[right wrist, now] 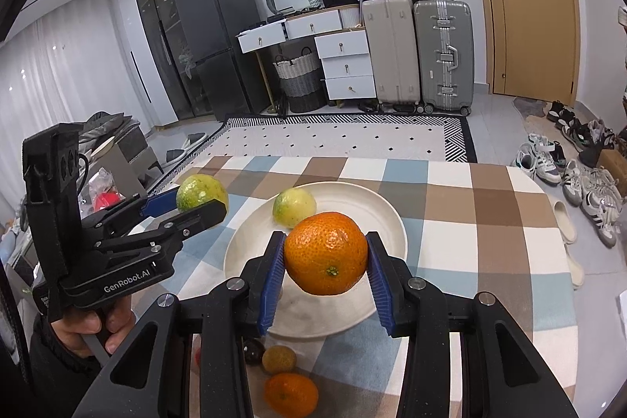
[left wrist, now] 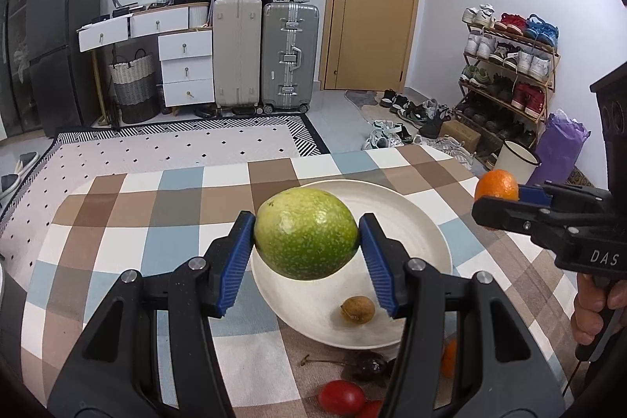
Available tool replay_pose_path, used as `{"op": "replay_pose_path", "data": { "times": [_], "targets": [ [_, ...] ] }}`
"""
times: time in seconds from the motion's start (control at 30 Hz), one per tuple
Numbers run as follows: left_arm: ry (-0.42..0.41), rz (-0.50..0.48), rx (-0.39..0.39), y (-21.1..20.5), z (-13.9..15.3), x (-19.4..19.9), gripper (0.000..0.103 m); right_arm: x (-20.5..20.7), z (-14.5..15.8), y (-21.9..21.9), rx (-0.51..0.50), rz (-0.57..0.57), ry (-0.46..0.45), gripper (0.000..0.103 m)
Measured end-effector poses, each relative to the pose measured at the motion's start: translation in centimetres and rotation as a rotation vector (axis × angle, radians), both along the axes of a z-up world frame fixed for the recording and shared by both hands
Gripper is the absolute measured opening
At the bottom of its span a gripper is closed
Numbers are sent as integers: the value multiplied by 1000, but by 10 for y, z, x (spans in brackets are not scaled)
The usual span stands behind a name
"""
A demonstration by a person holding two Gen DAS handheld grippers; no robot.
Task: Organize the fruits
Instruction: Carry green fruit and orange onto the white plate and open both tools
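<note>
My left gripper (left wrist: 307, 239) is shut on a green citrus fruit (left wrist: 305, 234) and holds it above the white plate (left wrist: 423, 222); it also shows in the right wrist view (right wrist: 202, 191). My right gripper (right wrist: 326, 255) is shut on an orange (right wrist: 326, 253) above the same plate (right wrist: 376, 206); it shows at the right of the left wrist view (left wrist: 497, 186). A second green fruit (right wrist: 294, 207) lies on the plate in the right wrist view. A small brown fruit (left wrist: 357, 309) appears on the plate in the left wrist view.
On the checkered tablecloth (left wrist: 117, 222) near the plate's front lie a red tomato (left wrist: 340, 397), a dark cherry (left wrist: 368, 367), another orange (right wrist: 290, 394) and a small brown fruit (right wrist: 279, 359). Suitcases, drawers and shoes stand on the floor beyond the table.
</note>
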State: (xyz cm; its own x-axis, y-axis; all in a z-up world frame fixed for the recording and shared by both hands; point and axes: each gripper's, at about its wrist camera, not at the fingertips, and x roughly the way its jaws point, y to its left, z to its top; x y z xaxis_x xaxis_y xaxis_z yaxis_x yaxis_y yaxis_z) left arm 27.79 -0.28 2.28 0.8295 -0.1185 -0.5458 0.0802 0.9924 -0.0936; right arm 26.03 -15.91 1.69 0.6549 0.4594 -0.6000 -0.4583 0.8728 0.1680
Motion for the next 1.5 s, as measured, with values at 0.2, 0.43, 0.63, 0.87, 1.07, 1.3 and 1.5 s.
{"op": "replay_pose_path", "data": {
  "times": [0.2, 0.43, 0.63, 0.87, 1.07, 1.3, 1.5],
  "targets": [
    [25, 19, 2, 8, -16, 10, 52, 14, -9, 8, -2, 3, 19, 41],
    [59, 38, -21, 19, -36, 20, 52, 27, -34, 12, -35, 9, 70, 41],
    [73, 30, -12, 16, -46, 25, 52, 38, -48, 9, -34, -12, 101, 41],
    [96, 10, 11, 7, -55, 30, 52, 45, -63, 13, -49, -15, 135, 41],
    [131, -12, 28, 0, -65, 34, 52, 48, -74, 19, -72, -4, 164, 41],
    [147, -24, 36, -3, -70, 35, 52, 50, -79, 20, -85, -6, 181, 41],
    [123, -18, 21, -1, -65, 32, 53, 48, -71, 18, -73, -29, 145, 49]
  ]
}}
